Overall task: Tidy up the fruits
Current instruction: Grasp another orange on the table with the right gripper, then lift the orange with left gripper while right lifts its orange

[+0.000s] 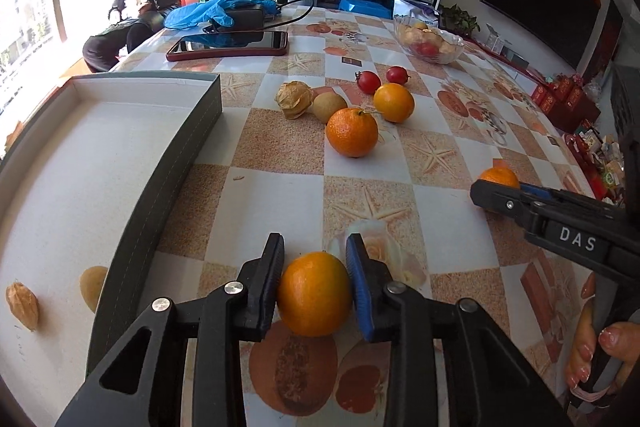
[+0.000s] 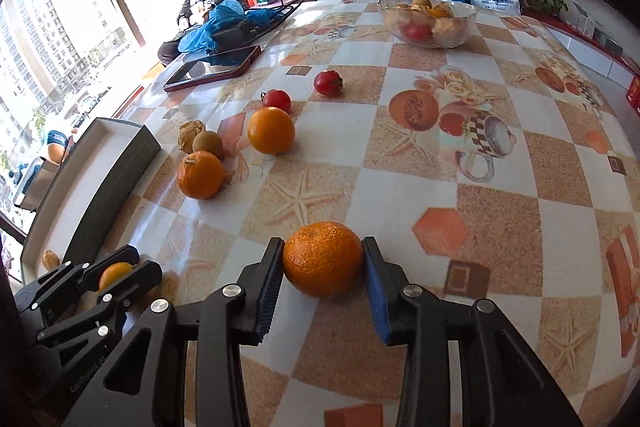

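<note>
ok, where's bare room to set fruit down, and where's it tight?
Free: most of the white tray floor, only a husked fruit and a pale one at its near end. Also the tablecloth between the glass bowl and the right gripper. Crowded: the loose cluster beside the tray's far corner, around the stemmed orange.

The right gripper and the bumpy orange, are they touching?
Touching. In the right wrist view, both pads of the right gripper press the bumpy orange's sides.
</note>
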The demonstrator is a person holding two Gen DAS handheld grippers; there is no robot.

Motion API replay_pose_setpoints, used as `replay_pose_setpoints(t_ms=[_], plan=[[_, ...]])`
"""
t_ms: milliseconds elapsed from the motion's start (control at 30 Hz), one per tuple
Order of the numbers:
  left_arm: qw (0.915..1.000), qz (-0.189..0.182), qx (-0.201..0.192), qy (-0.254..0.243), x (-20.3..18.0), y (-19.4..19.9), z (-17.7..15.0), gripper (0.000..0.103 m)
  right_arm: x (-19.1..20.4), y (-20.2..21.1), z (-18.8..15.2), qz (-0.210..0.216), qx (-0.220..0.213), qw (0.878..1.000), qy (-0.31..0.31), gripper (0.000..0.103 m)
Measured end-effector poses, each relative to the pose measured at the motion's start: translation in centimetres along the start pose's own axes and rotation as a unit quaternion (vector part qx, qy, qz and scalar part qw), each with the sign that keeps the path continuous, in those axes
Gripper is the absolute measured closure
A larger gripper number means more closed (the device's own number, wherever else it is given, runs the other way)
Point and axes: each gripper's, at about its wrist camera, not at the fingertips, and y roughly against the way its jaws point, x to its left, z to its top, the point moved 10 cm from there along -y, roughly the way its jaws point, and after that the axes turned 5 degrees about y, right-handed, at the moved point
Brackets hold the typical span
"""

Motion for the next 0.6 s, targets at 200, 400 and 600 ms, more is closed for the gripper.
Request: replay_pose_setpoints(t_ms=[200,400,600], plan=[[0.9999,0.010,0.000,0.006,-0.2,1.3,-1.7,0.068,-2.5,3.9,-4.6,0.002,-0.021,0.999,-0.046,0.063],[0.9975,0.059,-0.015,-0.035,-1.9,1.7,-3.0,0.068,-4.0,6.2,-6.9,-0.014,-0.044,0.996,-0.076,0.063],[0.9974,0.060,-0.027,-0.028,-1.8,1.8,-3.1,0.068,-3.3,6.2,-7.4,-0.049,-0.052,0.997,-0.038,0.063]])
